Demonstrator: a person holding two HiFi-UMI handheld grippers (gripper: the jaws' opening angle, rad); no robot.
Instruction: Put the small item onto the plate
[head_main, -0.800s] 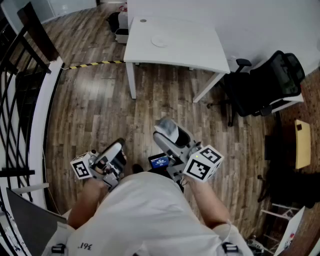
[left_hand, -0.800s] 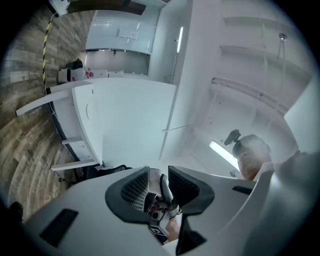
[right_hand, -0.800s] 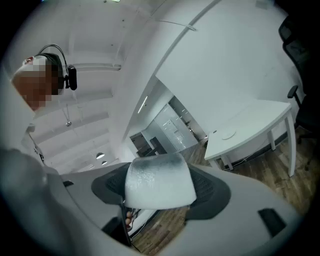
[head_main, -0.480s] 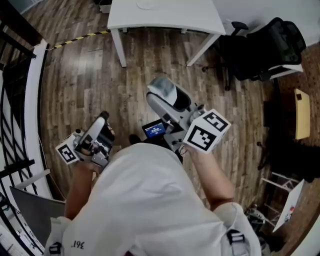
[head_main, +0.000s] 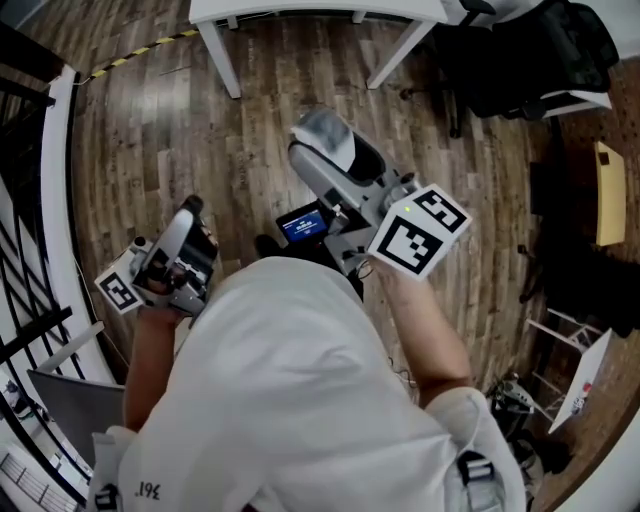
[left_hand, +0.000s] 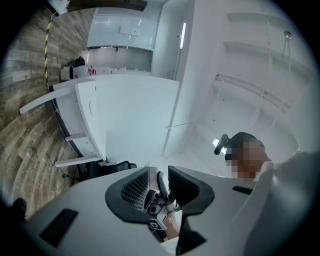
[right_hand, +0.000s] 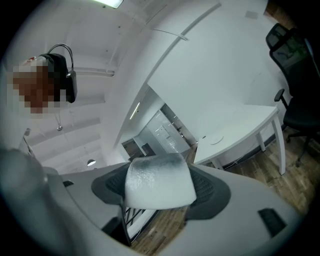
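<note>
One step of two looks done | small item (right_hand: 159, 180) gripped in right gripper (head_main: 330, 165), jaws wide around it, above wooden floor (head_main: 200, 130) | left gripper (left_hand: 160, 185) empty, jaws narrowly apart | plate (right_hand: 216, 140) on table (right_hand: 245, 122), well apart | left: approach, set item down

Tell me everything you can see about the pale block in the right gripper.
The pale block is a frosted, whitish lump, greyer along its top edge, with rounded corners and a faintly pebbled surface. It looks translucent, but what it is made of I cannot tell. It sits crosswise between the jaws of the right gripper. The dark ribbed pads press on its two sides, and it sticks out past them. It is held in the air above the wood floor, and nothing else touches it.
</note>
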